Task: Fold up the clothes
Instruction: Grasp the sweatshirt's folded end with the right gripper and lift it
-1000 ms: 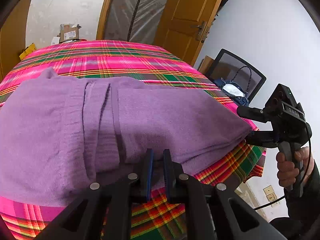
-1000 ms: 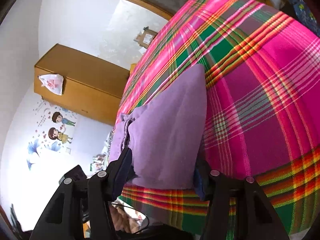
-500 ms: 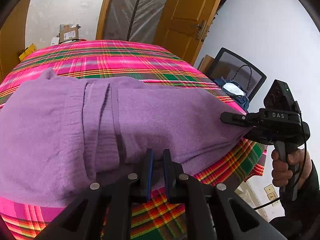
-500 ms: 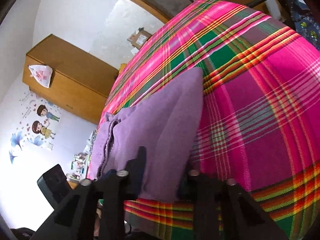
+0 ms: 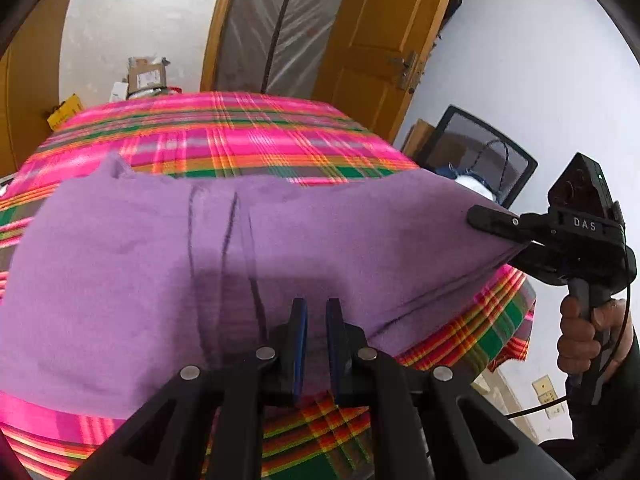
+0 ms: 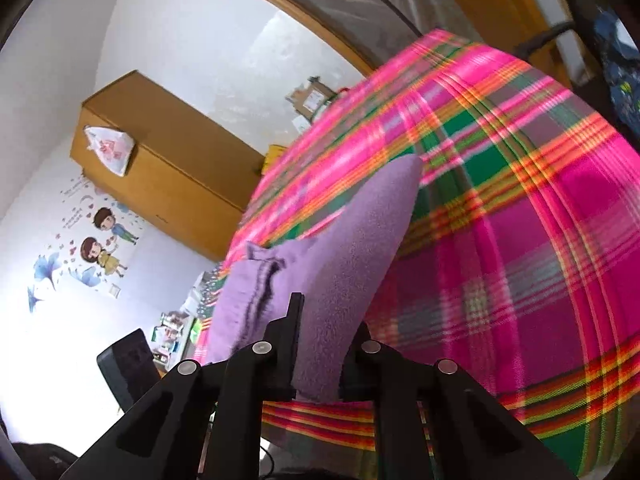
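A purple garment lies folded across a table covered by a pink plaid cloth. My left gripper is shut on the garment's near edge, close to the middle. In the left wrist view my right gripper bites the garment's right end, which is raised off the cloth. In the right wrist view the right gripper has its jaws closing, pads pressed on the purple garment bunched between them. The plaid cloth fills the right side of that view.
A person's hand holds the right gripper's handle past the table's right edge. A black chair with a bag stands behind it, beside a wooden door. A cardboard box sits beyond the far edge. A wooden cabinet hangs on the wall.
The right gripper went from wide open around the garment's right end to closed on it, then lifted that end off the cloth. The left gripper kept its hold and place.
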The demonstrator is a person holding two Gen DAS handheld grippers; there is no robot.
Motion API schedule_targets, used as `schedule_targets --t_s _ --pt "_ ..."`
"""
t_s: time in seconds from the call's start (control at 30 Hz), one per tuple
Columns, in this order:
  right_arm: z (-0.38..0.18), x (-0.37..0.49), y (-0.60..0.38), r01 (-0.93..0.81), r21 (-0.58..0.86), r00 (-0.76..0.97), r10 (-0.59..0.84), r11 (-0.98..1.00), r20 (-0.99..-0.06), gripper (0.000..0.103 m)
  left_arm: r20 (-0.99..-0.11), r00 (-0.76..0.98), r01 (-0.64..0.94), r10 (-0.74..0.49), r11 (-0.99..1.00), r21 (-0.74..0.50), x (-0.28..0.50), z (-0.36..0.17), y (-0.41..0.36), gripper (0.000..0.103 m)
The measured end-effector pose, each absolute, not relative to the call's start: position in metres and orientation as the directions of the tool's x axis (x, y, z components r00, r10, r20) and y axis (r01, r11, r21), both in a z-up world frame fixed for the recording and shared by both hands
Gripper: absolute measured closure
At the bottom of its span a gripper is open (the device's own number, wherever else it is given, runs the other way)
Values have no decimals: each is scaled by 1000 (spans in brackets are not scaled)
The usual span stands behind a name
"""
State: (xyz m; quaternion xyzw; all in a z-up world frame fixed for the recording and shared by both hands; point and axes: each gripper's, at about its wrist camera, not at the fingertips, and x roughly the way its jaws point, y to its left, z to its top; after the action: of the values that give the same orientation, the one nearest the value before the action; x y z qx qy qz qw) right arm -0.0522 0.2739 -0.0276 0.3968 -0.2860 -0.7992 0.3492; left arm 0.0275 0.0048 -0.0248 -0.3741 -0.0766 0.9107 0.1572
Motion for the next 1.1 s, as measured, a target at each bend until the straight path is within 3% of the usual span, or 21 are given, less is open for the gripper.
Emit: schedule_targets --t_s 0.33,0.67,1.1 --pt "9 -50 250 432 707 -432 -817 -559 -382 91 -643 -715 -144 274 -958 -249 24 -15 -24 94" --pt "44 -47 216 530 664 -396 -847 -527 -356 91 -677 -668 -168 308 -949 -267 14 -36 -15 94" --pt "84 -44 156 645 593 -332 -876 -482 -350 91 -616 -740 -101 270 -950 -294 33 -13 -52 94"
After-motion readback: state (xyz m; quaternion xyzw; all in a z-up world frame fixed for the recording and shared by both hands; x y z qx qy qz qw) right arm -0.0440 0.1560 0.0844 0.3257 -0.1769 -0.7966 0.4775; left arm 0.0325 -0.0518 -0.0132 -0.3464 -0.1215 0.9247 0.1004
